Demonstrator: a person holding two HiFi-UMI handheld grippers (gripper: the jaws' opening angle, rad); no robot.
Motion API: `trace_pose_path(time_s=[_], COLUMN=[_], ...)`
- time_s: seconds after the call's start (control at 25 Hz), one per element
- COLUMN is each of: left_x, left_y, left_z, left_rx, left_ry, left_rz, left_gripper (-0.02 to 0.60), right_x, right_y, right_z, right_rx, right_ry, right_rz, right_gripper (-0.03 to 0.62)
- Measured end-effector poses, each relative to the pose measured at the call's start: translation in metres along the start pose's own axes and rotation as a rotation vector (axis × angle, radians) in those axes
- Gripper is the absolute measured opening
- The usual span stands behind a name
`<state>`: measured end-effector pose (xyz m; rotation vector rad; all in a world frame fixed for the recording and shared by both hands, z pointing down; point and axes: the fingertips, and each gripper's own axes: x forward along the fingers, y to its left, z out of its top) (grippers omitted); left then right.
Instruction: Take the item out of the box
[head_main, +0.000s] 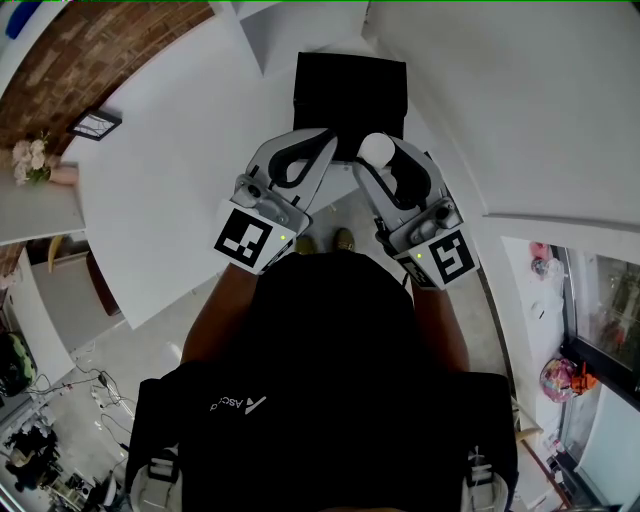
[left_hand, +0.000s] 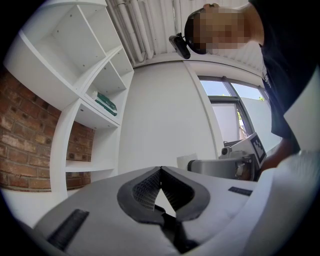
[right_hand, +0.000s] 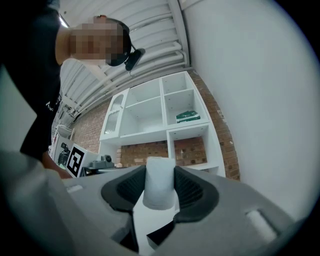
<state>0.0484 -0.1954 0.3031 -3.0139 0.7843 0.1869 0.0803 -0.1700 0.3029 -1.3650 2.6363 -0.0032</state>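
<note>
A black box (head_main: 350, 95) lies on the white table (head_main: 180, 190) straight ahead of me. My right gripper (head_main: 374, 158) is shut on a small white cylinder-shaped item (head_main: 375, 149), held just at the near edge of the box. In the right gripper view the white item (right_hand: 160, 182) stands upright between the dark pads (right_hand: 187, 189) of the right gripper (right_hand: 160, 175). My left gripper (head_main: 328, 138) hovers beside it over the same edge, jaws shut and empty. In the left gripper view the tips of the left gripper (left_hand: 160, 170) touch with nothing between them.
A white shelf unit (right_hand: 150, 115) against a brick wall holds a green packet (right_hand: 188, 116). A small framed picture (head_main: 96, 124) lies at the table's far left. Flowers (head_main: 32, 160) stand on a side ledge. Both grippers tilt upward toward the ceiling.
</note>
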Motion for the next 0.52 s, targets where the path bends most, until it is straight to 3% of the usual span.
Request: trace_pose_path(time_s=[0.52], left_x=[-0.0003], left_y=[0.0013], left_z=[-0.0040], left_rx=[-0.004], left_ry=[0.006], left_rz=[0.001], left_gripper=[-0.002], right_x=[-0.0011], right_y=[0.0012], right_z=[0.0007], right_rx=[-0.002], right_ry=[-0.001], right_rz=[0.008], right_gripper=[0.176])
